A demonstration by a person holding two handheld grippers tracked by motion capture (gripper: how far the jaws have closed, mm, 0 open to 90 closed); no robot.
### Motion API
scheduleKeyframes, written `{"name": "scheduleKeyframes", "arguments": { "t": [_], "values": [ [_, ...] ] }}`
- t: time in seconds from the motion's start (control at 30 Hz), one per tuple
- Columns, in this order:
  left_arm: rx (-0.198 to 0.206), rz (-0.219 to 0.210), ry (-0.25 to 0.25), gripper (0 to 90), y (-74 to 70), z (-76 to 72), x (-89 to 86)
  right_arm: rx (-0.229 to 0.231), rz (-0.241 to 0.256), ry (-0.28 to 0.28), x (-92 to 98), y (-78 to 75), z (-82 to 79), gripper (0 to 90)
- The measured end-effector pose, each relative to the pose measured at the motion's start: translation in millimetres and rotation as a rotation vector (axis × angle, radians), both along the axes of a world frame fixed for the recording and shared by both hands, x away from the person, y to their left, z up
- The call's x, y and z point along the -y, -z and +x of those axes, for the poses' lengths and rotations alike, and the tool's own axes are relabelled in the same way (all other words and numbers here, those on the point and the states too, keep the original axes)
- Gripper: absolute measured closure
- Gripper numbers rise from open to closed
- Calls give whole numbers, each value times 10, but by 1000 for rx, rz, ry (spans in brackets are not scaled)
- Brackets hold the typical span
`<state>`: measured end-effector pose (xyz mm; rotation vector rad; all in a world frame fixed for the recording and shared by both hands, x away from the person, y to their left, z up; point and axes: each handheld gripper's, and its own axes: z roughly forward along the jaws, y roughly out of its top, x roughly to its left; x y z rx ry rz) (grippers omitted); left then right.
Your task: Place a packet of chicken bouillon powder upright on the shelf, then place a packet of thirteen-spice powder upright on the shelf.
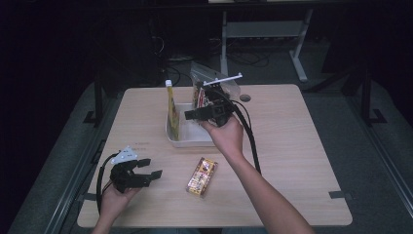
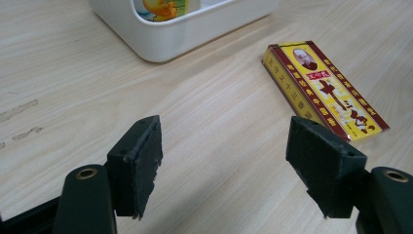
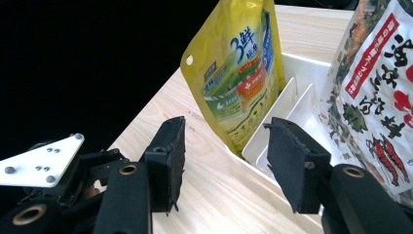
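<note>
A white bin (image 1: 181, 140) stands mid-table. A yellow pouch (image 1: 172, 109) stands upright at its left end, and a clear snack bag with red print (image 1: 207, 92) rises at its right end. My right gripper (image 1: 191, 115) hovers over the bin, open, with nothing between its jaws. In the right gripper view the gripper (image 3: 224, 161) faces the yellow pouch (image 3: 238, 73), with the bin's dividers (image 3: 302, 105) and the snack bag (image 3: 375, 97) to the right. My left gripper (image 1: 152, 167) rests open near the front left. In its own view the gripper (image 2: 224, 156) points towards a yellow-and-red box (image 2: 324, 90).
The yellow-and-red box (image 1: 202, 176) lies flat in front of the bin, between the two arms. The bin's corner (image 2: 160, 41) is close ahead of the left gripper. The other gripper's grey plate (image 3: 41, 163) appears low in the right gripper view. Dark floor and desk legs surround the table.
</note>
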<state>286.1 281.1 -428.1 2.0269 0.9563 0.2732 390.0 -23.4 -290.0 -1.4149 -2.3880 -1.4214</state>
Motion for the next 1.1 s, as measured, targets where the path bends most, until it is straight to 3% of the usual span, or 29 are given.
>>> {"name": "scheduleKeyframes", "arguments": {
  "t": [0.5,1.1],
  "values": [
    [2,1,17,284,-3,-13,69,-13,-25,-18,150,198,-130,451],
    [1,6,37,278,-2,-22,155,-50,-48,-13,315,466,-174,434]
  ]
}}
